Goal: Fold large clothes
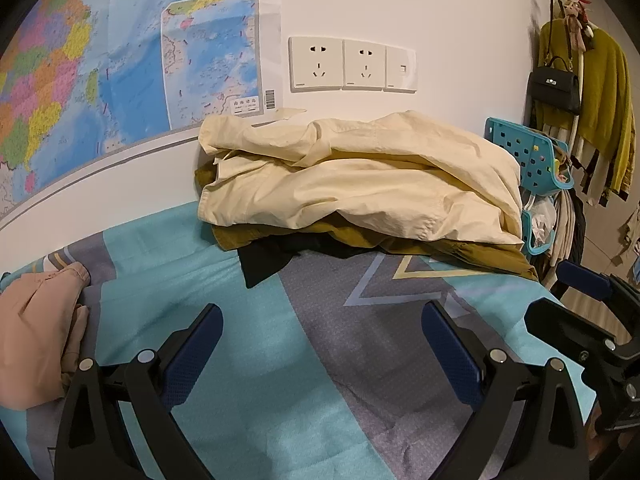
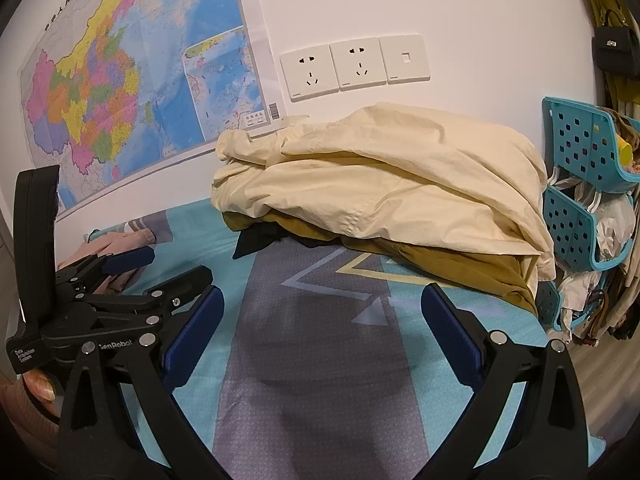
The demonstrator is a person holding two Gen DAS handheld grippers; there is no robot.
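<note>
A pile of clothes lies against the wall: a cream garment [image 1: 360,184] [image 2: 392,184] on top, an olive-brown one [image 1: 460,254] [image 2: 460,268] under it, a black one [image 1: 264,264] [image 2: 256,240] at the bottom. A pink garment [image 1: 36,328] [image 2: 116,240] lies at the left on the bed. My left gripper [image 1: 322,336] is open and empty, above the bedsheet short of the pile. My right gripper [image 2: 322,316] is open and empty too, beside the left one, which shows at the left of the right wrist view [image 2: 160,268].
The bed has a teal and grey patterned sheet [image 1: 320,380] [image 2: 320,360]. A map [image 1: 120,60] and wall sockets [image 1: 352,64] are on the wall behind. A teal perforated rack [image 2: 580,184] and hanging clothes with a black handbag [image 1: 556,88] stand at the right.
</note>
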